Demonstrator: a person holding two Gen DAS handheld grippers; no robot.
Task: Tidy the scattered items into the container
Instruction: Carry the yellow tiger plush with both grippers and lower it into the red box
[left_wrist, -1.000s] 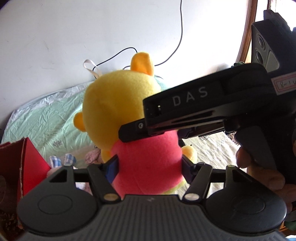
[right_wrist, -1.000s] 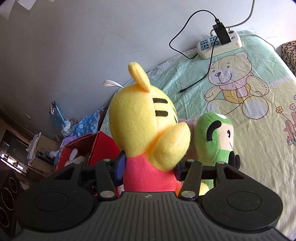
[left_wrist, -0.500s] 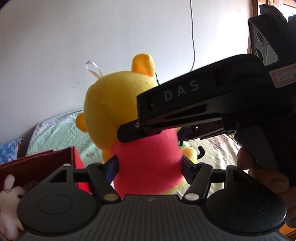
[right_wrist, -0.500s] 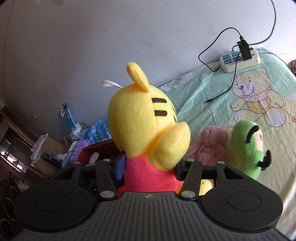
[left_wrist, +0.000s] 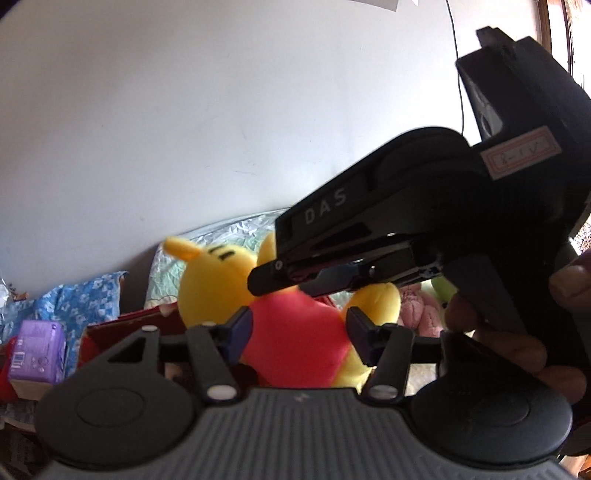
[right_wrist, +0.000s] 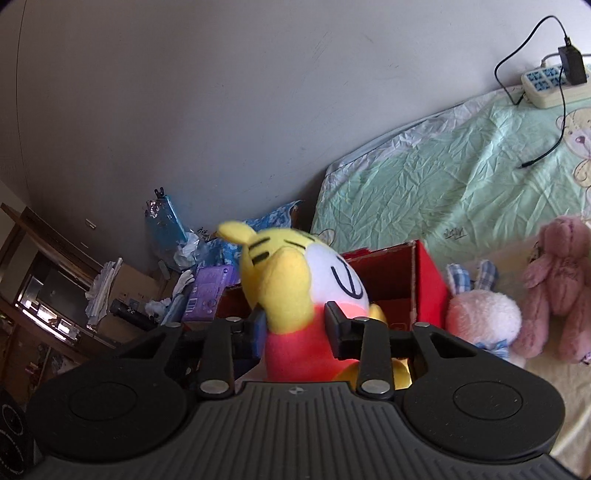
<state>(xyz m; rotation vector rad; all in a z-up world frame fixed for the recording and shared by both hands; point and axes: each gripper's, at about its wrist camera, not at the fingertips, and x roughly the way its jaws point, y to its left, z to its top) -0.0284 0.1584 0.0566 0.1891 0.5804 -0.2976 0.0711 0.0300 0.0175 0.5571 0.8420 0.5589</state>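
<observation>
Black ribbed housing fills the bottom of both wrist views and hides whatever lies directly beneath each tool. In the left wrist view the left gripper (left_wrist: 297, 334) has its two fingers pressed against the red body of a yellow plush toy (left_wrist: 218, 280), one on each flank. The right gripper (right_wrist: 293, 328) is clamped on the same toy (right_wrist: 291, 280) across its red middle; in its own view the toy's lower half is cut off behind the housing. From the left wrist camera, the right tool's black body crosses the centre right of the frame and covers part of the toy's head, and a hand (left_wrist: 517, 354) wraps its handle at the right edge, only partly seen.

Just behind the toy stands a red box (right_wrist: 421, 280), open at the top; the toy blocks most of its inside, so its contents cannot be made out. Right of the box in the right wrist view sit a pink rabbit toy (right_wrist: 480, 314) and, farther right, a pink plush bear (right_wrist: 557, 280), cut by the frame edge. They rest on a bed with a pale green sheet (right_wrist: 443, 177). At the upper right a power strip (right_wrist: 550, 83) lies on the sheet by the wall. Clutter at the left, including a purple pack (right_wrist: 208, 295), is too blurred to read.
</observation>
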